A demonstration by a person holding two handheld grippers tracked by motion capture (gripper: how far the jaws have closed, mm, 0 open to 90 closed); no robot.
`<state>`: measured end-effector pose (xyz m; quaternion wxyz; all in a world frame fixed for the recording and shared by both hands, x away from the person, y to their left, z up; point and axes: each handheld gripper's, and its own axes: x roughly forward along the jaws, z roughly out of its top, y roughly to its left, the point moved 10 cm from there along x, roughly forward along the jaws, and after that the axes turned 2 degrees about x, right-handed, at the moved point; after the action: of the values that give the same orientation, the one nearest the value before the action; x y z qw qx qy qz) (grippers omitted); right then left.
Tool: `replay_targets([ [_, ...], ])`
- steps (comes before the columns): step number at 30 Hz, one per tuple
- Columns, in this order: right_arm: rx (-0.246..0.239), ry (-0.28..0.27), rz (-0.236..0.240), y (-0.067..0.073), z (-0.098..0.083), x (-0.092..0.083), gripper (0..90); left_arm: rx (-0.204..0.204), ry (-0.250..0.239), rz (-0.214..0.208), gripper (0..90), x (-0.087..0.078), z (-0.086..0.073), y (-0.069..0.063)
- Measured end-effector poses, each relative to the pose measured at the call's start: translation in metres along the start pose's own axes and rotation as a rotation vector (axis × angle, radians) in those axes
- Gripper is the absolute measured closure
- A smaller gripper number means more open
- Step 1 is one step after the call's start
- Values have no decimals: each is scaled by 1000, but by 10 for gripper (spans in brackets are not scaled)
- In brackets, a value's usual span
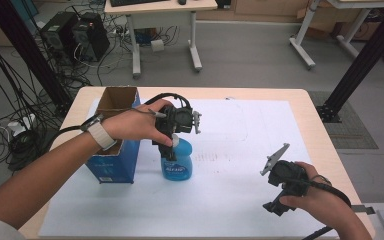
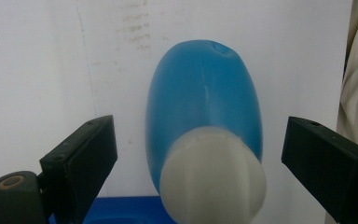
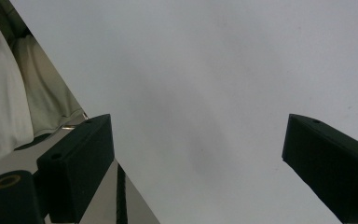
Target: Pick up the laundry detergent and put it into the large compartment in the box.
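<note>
A blue bottle [image 1: 178, 166] with a white cap [image 2: 213, 176] is standing upright on the white sheet [image 1: 240, 150] covering the table [image 1: 320, 130], left of the sheet's middle and nearer its left edge than its right. The bottle is showing blue liquid or blue plastic throughout; which of the two cannot be told, nor how full it is. A label is sitting on its front, too small to read.

Just beside the bottle, on its left, an open blue cardboard box [image 1: 115, 145] is standing toward the table's left edge, its brown flaps [image 1: 119, 98] raised. Its inside is lying in shadow, so what it is holding cannot be told.

The left gripper [image 2: 196, 158] is hanging directly above the bottle, pointing down, with the person's left hand [image 1: 135, 122] wrapped around its body. In the left gripper view its jaws are standing wide apart, one on each side of the white cap, with clear space between each jaw and the cap; they are gripping nothing.

The right gripper [image 3: 198, 154] is resting in the person's right hand [image 1: 320, 200] near the table's front right corner, well apart from the bottle and box. In the right gripper view its jaws are also spreading wide, with only the bare white sheet between them, and part of the table's edge and pale fabric [image 3: 9, 93] are showing at the left.
</note>
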<state>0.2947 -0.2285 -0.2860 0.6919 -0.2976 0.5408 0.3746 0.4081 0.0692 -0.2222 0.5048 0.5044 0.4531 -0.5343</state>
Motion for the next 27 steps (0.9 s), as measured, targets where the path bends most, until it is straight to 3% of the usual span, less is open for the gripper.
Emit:
replay_targets([
  [16, 14, 0, 4, 0, -3, 1, 87, 7, 31, 7, 143, 20, 4, 0],
  [19, 11, -2, 3, -1, -4, 0, 87, 10, 24, 8, 202, 21, 3, 0],
  [25, 13, -2, 4, -1, -4, 1, 87, 1, 32, 1, 236, 23, 3, 1],
  [26, 17, -1, 4, -1, -4, 1, 87, 1, 27, 1, 293, 23, 3, 1],
  [27, 17, -1, 4, -1, -4, 1, 87, -2, 26, -3, 293, 23, 3, 1],
])
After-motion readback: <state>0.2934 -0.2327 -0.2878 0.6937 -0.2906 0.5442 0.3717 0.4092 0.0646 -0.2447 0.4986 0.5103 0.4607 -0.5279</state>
